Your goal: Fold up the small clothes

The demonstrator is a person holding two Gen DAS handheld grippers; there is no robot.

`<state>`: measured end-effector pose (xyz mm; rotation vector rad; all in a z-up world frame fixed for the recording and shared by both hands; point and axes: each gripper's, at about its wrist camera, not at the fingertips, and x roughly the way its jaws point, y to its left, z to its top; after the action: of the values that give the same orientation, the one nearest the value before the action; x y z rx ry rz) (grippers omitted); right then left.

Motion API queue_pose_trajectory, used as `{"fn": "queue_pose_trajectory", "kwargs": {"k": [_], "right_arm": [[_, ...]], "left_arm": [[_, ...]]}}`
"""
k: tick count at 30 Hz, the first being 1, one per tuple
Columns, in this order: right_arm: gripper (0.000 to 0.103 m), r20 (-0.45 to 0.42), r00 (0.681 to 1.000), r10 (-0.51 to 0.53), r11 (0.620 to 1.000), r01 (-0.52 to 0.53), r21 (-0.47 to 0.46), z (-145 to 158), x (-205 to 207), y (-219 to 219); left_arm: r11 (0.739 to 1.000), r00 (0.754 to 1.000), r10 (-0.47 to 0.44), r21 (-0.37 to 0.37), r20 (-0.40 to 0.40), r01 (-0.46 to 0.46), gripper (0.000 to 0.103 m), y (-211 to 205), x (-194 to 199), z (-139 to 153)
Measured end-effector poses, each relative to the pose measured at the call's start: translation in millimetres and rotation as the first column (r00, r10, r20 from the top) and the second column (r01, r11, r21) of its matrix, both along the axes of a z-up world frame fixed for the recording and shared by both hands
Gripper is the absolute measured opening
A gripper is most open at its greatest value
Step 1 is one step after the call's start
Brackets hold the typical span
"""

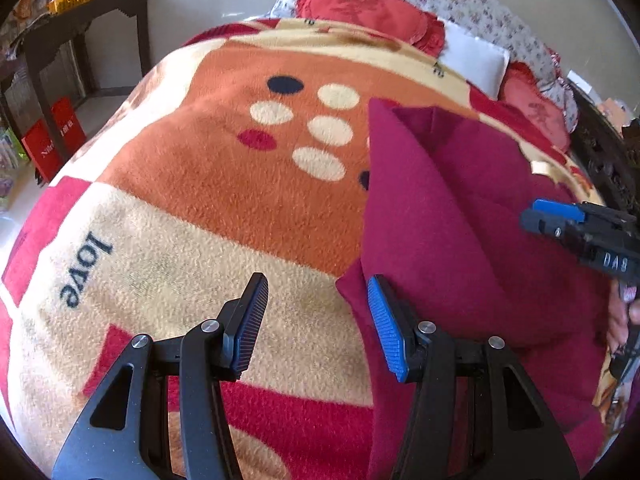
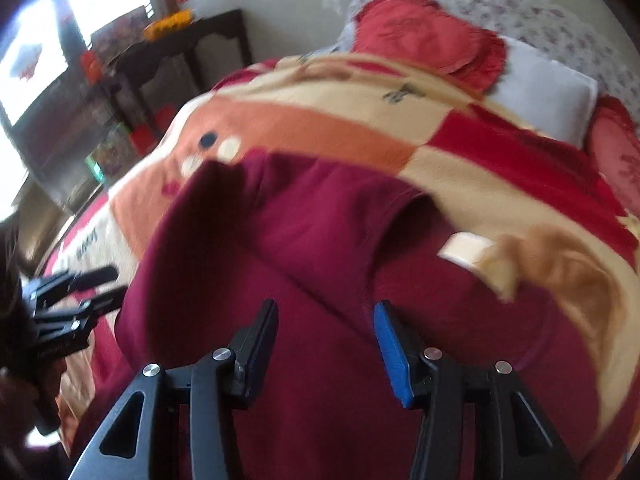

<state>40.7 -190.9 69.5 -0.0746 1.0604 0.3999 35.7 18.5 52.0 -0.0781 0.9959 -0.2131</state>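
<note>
A patterned blanket (image 1: 208,208) covers the bed, with the maroon garment (image 1: 460,220) partly folded on it, long axis running away from both grippers. The right gripper (image 2: 326,344) hangs directly over it, jaws apart and empty; the left gripper (image 1: 318,320) straddles its edge, also apart, empty. The blanket reads "love".

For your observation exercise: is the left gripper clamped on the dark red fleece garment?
No: the left gripper stands open above the garment's edge, nothing between its pads.
</note>
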Motion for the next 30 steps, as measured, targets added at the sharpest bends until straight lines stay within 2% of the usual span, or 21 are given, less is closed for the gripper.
{"fn": "queue_pose_trajectory", "kwargs": {"k": [4,8,10,12,13,17,19,21,23,25,26,27,29,30], "right_arm": [[0.048,0.044,0.995,0.087,0.991,-0.082,-0.11,-8.9,-3.0,26.3],[0.047,0.074,0.991,0.109,0.985,-0.098,-0.141,-11.8,5.1,35.1],[0.031,0.003,0.994,0.112,0.984,-0.11,-0.142,-25.5,13.1,36.5],[0.006,0.009,0.993,0.12,0.976,-0.117,-0.182,-28.7,12.4,40.8],[0.003,0.019,0.992,0.122,0.974,-0.116,-0.194,-26.1,9.8,40.7],[0.003,0.116,0.993,0.023,0.986,-0.003,-0.164,6.6,-2.0,22.7],[0.003,0.145,0.988,-0.046,0.981,0.072,-0.178,10.8,-0.9,12.3],[0.003,0.099,0.988,-0.117,0.966,0.137,-0.221,-4.9,7.7,5.8],[0.003,0.042,0.989,-0.144,0.971,0.149,-0.186,-19.3,10.9,1.1],[0.006,0.049,0.988,-0.149,0.979,0.154,-0.132,-12.5,6.2,-6.1],[0.019,0.051,0.985,-0.166,0.982,0.17,-0.081,-0.5,-0.4,-17.0],[0.04,0.065,0.98,-0.19,0.979,0.194,-0.062,8.4,-7.4,-26.6],[0.055,0.125,0.956,-0.266,0.961,0.273,-0.047,31.2,-29.6,-51.7],[0.055,0.138,0.946,-0.293,0.952,0.302,-0.047,38.0,-39.6,-64.5]], "left_arm": [[1.0,1.0,-0.004,0.028,-0.001,0.004,0.052,-5.2,0.9,-5.2],[0.999,1.0,-0.006,0.036,-0.007,0.006,0.052,-9.0,4.1,-8.5],[0.999,1.0,-0.005,0.037,-0.01,0.006,0.052,-10.2,4.4,-9.1],[0.999,1.0,-0.006,0.038,-0.008,0.007,0.052,-10.6,4.2,-8.8],[0.999,1.0,-0.009,0.039,-0.007,0.009,0.052,-10.7,4.3,-8.7],[1.0,1.0,-0.005,0.022,-0.007,0.005,0.052,-8.6,4.7,-9.4],[1.0,1.0,-0.009,0.019,-0.009,0.009,0.052,-10.3,4.4,-9.7],[0.999,1.0,-0.02,0.03,-0.008,0.02,0.052,-14.1,3.0,-7.8],[0.998,1.0,-0.027,0.057,0.0,0.027,0.052,-15.9,0.1,-3.6],[0.997,0.999,-0.032,0.075,0.022,0.03,0.052,-14.0,-3.7,4.7],[0.997,0.999,-0.03,0.074,0.034,0.027,0.052,-12.2,-4.8,8.4],[0.997,0.999,-0.025,0.068,0.046,0.022,0.052,-9.6,-5.7,13.4],[0.999,0.998,-0.019,0.046,0.062,0.016,0.052,-6.5,-5.5,21.4],[0.999,0.997,-0.015,0.031,0.076,0.013,0.052,-5.7,-5.5,25.9]]}}
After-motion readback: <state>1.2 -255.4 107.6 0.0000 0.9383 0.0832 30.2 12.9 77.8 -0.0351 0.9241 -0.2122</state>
